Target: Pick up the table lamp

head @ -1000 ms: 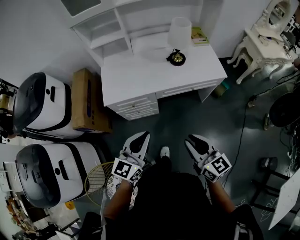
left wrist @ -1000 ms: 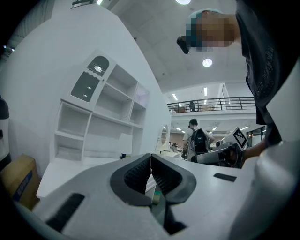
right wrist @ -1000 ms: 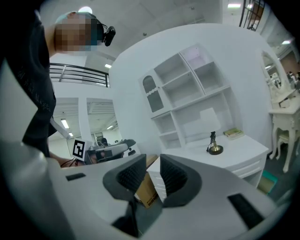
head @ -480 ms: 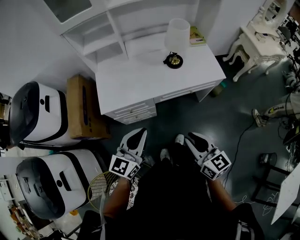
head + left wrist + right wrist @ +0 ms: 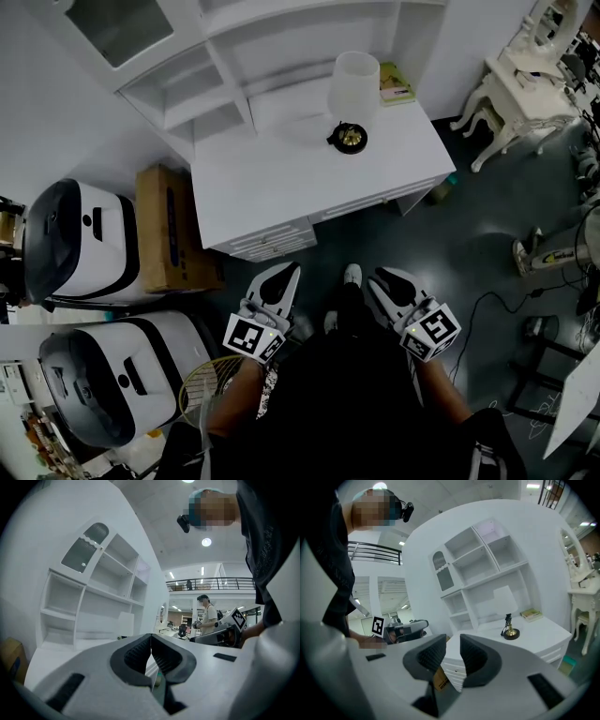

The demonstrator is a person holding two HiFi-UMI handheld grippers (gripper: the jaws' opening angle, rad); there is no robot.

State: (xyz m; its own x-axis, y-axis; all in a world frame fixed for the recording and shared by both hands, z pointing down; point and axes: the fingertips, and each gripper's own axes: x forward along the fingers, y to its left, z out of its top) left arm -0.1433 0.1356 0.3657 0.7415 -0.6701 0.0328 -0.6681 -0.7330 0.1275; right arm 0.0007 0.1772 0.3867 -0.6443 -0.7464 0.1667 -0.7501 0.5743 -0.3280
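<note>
You're at the approach stage here: the lamp (image 5: 353, 94) sits at the back of the tabletop (image 5: 272, 178), well apart from both grippers. Left gripper (image 5: 281, 278) fingers are pressed together on nothing, right gripper (image 5: 392, 284) fingers are narrowly apart and empty. Next I'd step in and widen one around the stem.

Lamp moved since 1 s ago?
No. The lamp stands at the same spot on the desk, just left of the book; only the head camera shifted.

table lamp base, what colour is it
Black base with a gold centre, under a white shade; clearest in the head view.
</note>
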